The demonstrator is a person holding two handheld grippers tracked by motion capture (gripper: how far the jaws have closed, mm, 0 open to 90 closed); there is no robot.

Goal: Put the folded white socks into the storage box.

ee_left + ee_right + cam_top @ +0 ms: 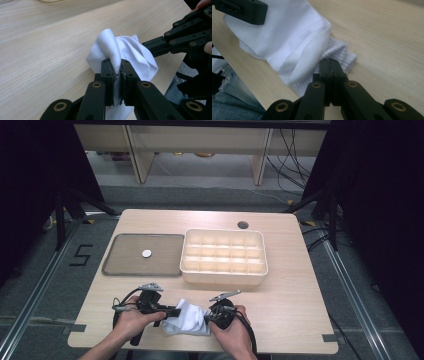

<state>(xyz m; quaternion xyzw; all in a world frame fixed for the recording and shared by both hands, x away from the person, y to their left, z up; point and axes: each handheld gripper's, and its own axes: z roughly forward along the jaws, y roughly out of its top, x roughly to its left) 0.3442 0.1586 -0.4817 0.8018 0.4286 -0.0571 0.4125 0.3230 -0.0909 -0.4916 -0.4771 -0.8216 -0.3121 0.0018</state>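
the left tongs (172, 310) are black throughout, built of flat linked bars pinned with brass-coloured rivets, ending in two squared jaw blocks with small dark screws in their faces. a grey three-cornered plate (150, 286) sits on top of them, and a black cable (120, 302) loops out from the body. the right tongs (207, 316) are of the same make: black bars, brass-ringed pivots, a grey plate (225, 295) above, a black cable (247, 327) trailing toward the near edge. the forearms are bare, with no sleeves. in the right gripper view, faded blue jeans (229, 100) with a frayed patch show at the lower left.
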